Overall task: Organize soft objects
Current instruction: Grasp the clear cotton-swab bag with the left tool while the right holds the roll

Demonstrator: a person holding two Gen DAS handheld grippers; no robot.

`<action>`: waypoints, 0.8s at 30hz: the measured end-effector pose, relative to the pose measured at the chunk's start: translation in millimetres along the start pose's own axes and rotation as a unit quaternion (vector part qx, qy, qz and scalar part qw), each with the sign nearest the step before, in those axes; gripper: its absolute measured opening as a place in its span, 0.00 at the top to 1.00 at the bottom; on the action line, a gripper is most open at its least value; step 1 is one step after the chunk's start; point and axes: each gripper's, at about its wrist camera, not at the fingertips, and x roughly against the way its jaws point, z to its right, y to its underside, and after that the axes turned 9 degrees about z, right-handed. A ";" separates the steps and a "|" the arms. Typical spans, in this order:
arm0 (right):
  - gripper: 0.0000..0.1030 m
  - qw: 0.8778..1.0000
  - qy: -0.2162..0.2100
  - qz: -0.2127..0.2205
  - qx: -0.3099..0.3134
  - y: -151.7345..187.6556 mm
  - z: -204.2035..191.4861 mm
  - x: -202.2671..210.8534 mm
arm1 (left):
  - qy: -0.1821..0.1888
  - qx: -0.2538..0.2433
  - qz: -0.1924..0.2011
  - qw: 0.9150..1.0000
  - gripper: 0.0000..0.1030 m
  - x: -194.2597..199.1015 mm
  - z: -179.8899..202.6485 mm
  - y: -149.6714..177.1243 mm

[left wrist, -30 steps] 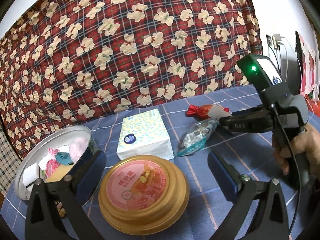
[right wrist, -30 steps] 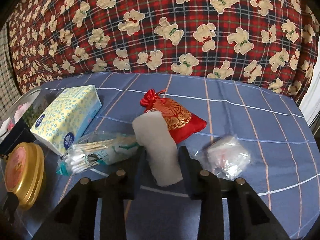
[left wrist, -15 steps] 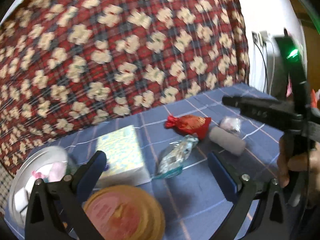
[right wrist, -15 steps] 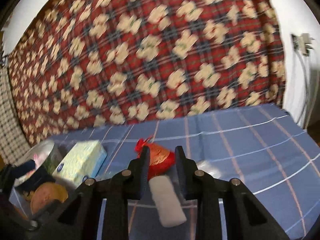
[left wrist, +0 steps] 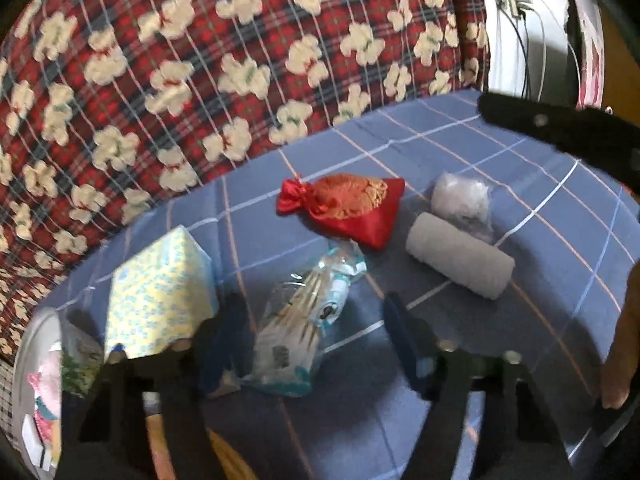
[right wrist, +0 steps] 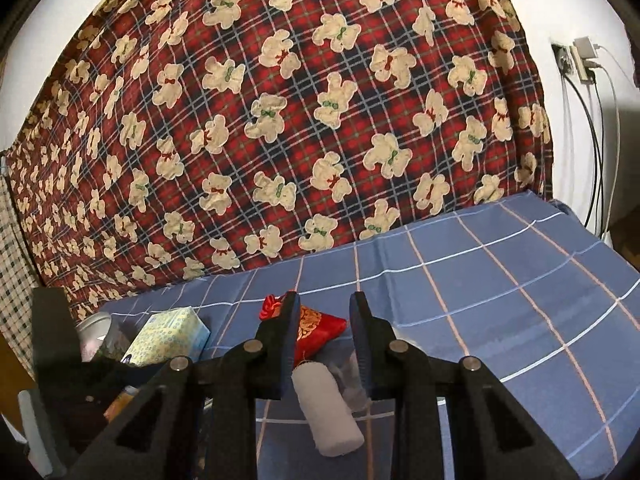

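A clear bag of cotton swabs (left wrist: 300, 328) lies on the blue checked cloth (left wrist: 520, 208) between the fingers of my left gripper (left wrist: 314, 340). Its jaws are closing, and a gap still shows on each side of the bag. Beyond it lie a red and gold pouch (left wrist: 344, 208), a white rolled cloth (left wrist: 460, 260) and a small clear bag of white stuff (left wrist: 462, 200). My right gripper (right wrist: 324, 320) hangs above the rolled cloth (right wrist: 326, 412) and the pouch (right wrist: 316, 328). Its jaws stand narrowly apart with nothing between them.
A yellow-green tissue pack (left wrist: 160, 300) sits left of the swab bag, with a round metal tin (left wrist: 28, 352) of soft items at the far left. A teddy-bear plaid blanket (right wrist: 300, 120) backs the table. Cables and a socket (right wrist: 580, 60) are on the right wall. A hand (left wrist: 624, 340) shows at the right edge.
My left gripper swung right from over the gold-lidded tin to the swab bag, and its jaws narrowed. My right gripper rose off the rolled cloth, which stays on the table.
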 end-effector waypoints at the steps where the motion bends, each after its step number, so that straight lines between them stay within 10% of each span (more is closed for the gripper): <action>1: 0.72 1.000 0.001 0.002 0.000 -0.4 0.7 0.8 | 0.003 0.000 -0.009 1.000 0.42 -5.3 0.9 -0.1; 10: 0.72 0.999 -0.004 0.002 -0.036 -3.6 13.7 1.2 | 0.007 0.004 -0.051 0.999 0.42 -34.9 10.2 3.5; 14: 0.72 0.999 -0.009 -0.006 -0.050 -2.7 17.8 -0.7 | 0.054 0.041 -0.060 0.996 0.66 -35.1 8.6 9.9; 24: 0.72 0.994 -0.052 -0.078 -0.052 7.7 17.0 -17.9 | 0.102 0.103 -0.005 0.989 0.68 13.5 7.9 36.1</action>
